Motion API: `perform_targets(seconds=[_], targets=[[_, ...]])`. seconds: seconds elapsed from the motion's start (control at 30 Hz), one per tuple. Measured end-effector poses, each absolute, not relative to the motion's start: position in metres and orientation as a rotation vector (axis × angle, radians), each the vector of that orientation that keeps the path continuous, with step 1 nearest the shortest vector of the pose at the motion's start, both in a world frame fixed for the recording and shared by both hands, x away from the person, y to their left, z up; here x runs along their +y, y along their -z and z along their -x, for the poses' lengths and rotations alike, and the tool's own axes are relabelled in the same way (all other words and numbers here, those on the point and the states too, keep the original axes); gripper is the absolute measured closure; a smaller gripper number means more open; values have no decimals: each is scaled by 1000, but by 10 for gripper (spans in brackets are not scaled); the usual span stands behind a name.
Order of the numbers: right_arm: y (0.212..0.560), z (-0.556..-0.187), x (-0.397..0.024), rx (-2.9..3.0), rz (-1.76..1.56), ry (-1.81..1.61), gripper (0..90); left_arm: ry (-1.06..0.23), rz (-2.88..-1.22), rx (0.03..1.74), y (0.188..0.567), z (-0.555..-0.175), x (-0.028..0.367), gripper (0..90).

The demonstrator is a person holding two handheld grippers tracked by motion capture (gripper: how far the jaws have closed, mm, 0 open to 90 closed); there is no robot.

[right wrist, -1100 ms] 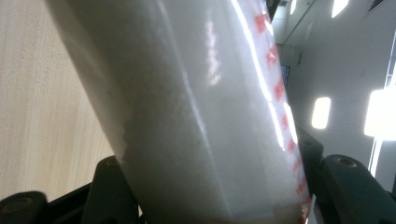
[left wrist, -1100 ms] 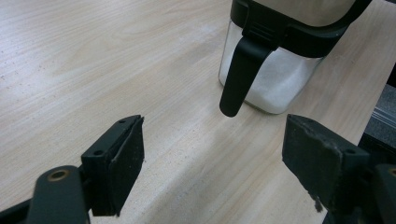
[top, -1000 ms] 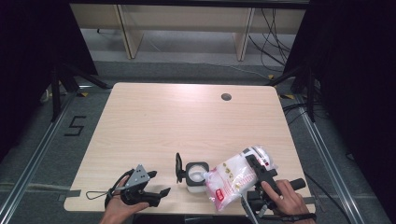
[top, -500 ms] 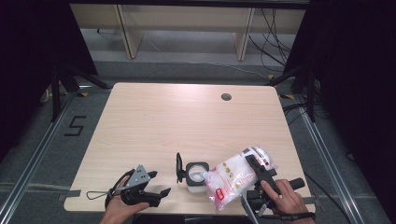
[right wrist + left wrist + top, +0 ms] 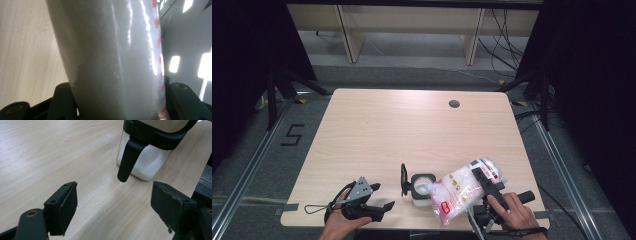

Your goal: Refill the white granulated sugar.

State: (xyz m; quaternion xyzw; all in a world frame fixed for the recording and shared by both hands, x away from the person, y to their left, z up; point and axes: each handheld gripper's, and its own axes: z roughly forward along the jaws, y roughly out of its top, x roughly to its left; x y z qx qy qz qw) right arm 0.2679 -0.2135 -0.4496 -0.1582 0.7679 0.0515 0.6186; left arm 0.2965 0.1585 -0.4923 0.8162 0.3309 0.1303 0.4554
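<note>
On table (image 5: 387, 130), bag (image 5: 457, 192) sits clamped in right hand-held gripper (image 5: 484, 192).

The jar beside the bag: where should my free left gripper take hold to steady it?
Probably the jar's clear glass body below the black collar, coming level from the left gripper's side. Its walls look flat and upright, and the open fingers already face it. Avoid the hanging black lid flap.

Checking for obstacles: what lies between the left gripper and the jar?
Only bare table: in the left gripper view the left gripper stands open, short of the jar, with nothing between.
</note>
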Motion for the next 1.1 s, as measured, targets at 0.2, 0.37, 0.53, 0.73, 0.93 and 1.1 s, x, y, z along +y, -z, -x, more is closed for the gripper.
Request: perform_targets(seconds=[0.2,0.37,0.53,0.73,0.93,1.1], targets=[[450,-269,-213,1772,386,-99,484,-320,-2011,815,493,-297,158,209],[449,-270,-212,1768,411,-88,486,-321,-2012,814,493,-297,158,209],[454,-269,-212,1795,367,-84,487,-315,-2005,811,493,-297,158,209],[456,-273,-211,1761,445,-91,492,-317,-2007,813,493,-297,158,209],[458,-272,-210,1783,441,-48,495,-317,-2004,811,493,-297,158,209],[463,-272,-211,1792,405,-62,496,-318,-2004,810,493,-297,158,209]])
